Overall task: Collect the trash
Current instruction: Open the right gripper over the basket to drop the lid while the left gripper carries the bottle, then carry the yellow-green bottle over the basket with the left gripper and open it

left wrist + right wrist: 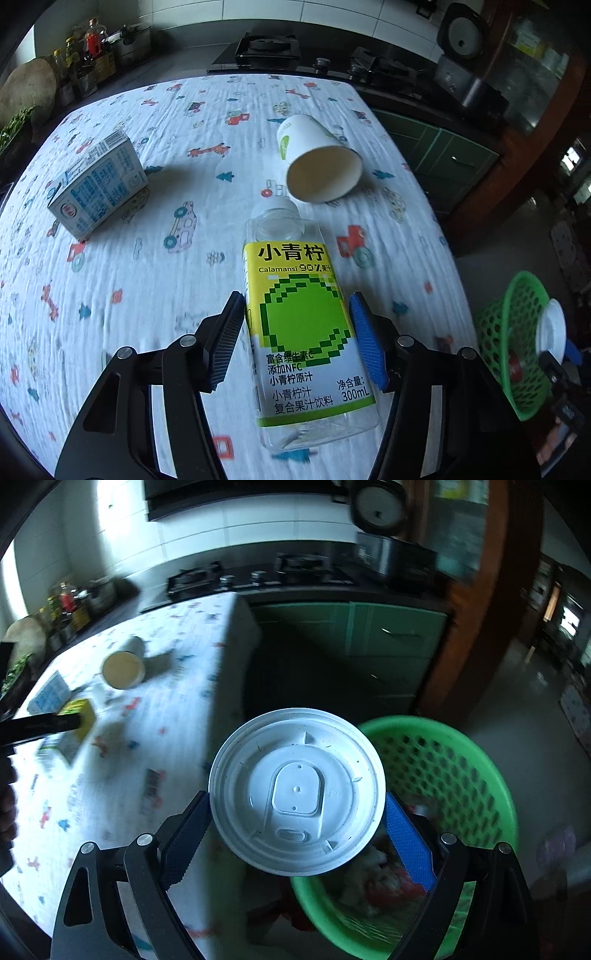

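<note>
A clear juice bottle (303, 325) with a yellow-green label lies on the patterned tablecloth (129, 295), cap end pointing away. My left gripper (295, 299) has a pad against each side of its label. A white paper cup (321, 166) lies on its side just beyond the bottle, and a blue-and-white carton (96, 184) lies at the left. My right gripper (295, 797) is shut on a round white plastic lid (295, 760), held off the table's right edge, over the near rim of a green mesh basket (461, 775).
The basket (517, 332) stands on the floor to the right of the table and holds some trash. Behind the table runs a dark counter with a gas stove (266, 48), bottles (88, 55) and a rice cooker (461, 48). Green cabinets (388, 638) stand beyond the basket.
</note>
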Available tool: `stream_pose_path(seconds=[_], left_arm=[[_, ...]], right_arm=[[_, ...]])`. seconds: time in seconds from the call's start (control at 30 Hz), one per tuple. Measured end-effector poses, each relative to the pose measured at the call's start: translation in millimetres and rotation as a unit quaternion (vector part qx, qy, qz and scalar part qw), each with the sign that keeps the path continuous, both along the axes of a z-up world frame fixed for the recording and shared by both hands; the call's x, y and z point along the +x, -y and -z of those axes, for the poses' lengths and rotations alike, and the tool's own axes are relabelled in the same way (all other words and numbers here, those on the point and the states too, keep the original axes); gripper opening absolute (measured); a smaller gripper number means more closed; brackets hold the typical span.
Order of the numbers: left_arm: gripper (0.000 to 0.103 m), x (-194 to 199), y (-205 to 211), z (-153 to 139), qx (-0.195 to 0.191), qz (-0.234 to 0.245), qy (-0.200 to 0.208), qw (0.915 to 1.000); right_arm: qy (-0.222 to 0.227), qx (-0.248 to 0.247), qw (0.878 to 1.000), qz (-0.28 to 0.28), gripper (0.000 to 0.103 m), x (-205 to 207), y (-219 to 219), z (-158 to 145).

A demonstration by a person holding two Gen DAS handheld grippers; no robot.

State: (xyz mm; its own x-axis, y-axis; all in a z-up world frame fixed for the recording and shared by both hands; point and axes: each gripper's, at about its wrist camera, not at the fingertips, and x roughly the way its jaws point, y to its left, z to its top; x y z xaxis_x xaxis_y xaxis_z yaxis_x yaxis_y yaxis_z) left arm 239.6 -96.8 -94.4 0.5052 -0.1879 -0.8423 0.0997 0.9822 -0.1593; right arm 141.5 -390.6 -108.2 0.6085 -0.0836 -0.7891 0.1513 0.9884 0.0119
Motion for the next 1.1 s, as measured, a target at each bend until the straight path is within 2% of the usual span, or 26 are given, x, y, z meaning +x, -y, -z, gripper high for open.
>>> stream_pose_path(seconds=[0.13,0.2,0.23,0.27,0.3,0.33,0.43,0.53,0.6,0.63,0.7,0.73,0.8,1.0,1.1], left_arm=[[0.056,-21.5,9.7,-16.4,-0.012,0.025,0.018,0.9995],[0.052,-29.9,20.0,-26.3,-0.021,0.042,0.028,0.9985],[0.023,-33.6,25.8,-30.7,-0.026,0.053,0.034,0.9976],[0.003,-34.9,29.6,-32.2,-0.045,0.068,0.029,0.9962],[0.003,-35.8,37.7,-35.1,-0.065,0.083,0.020,0.9942],[0.003,-36.6,44.4,-37.0,-0.066,0.091,0.022,0.9934],[0.003,-41.9,68.9,-39.4,-0.037,0.115,0.048,0.9915],[0.003,-41.2,76.3,-31.5,-0.035,0.117,0.030,0.9921],[0.006,-46.5,79.3,-30.1,-0.020,0.117,0.035,0.9923],[0.012,-49.8,81.9,-28.7,-0.016,0.127,0.033,0.9912],[0.042,-54.7,84.3,-26.2,-0.007,0.140,0.029,0.9897],[0.063,-59.6,85.8,-23.9,0.003,0.142,0.029,0.9894],[0.063,-69.0,88.8,-21.0,0.012,0.156,0.033,0.9872],[0.072,-78.5,97.9,0.6,0.049,0.179,0.011,0.9826],[0.073,-81.6,100.5,10.5,0.068,0.193,0.002,0.9787]], right_arm=[[-0.016,0.000,0.999,0.036,0.089,-13.6,29.3,14.9],[-0.021,0.000,0.999,0.050,0.089,-18.4,40.9,21.4],[-0.026,0.003,0.998,0.060,0.089,-21.1,49.0,26.0],[-0.029,0.007,0.997,0.066,0.089,-23.1,54.3,28.9],[-0.031,0.009,0.997,0.069,0.090,-24.1,58.3,30.3],[-0.034,0.009,0.997,0.074,0.091,-26.1,63.1,32.5],[-0.037,0.017,0.995,0.089,0.091,-35.1,77.2,37.4],[-0.030,0.022,0.995,0.092,0.091,-44.9,81.9,34.6],[-0.025,0.020,0.995,0.091,0.091,-51.1,80.9,30.2],[-0.023,0.020,0.996,0.089,0.091,-53.2,80.3,28.3],[-0.021,0.017,0.996,0.086,0.091,-57.4,79.9,26.1],[-0.020,0.014,0.996,0.084,0.091,-58.4,78.8,25.2],[-0.016,0.009,0.997,0.080,0.091,-61.7,78.7,23.6],[-0.010,0.012,0.997,0.079,0.091,-64.2,76.9,20.5],[-0.008,0.013,0.997,0.077,0.091,-67.2,75.2,18.9]])
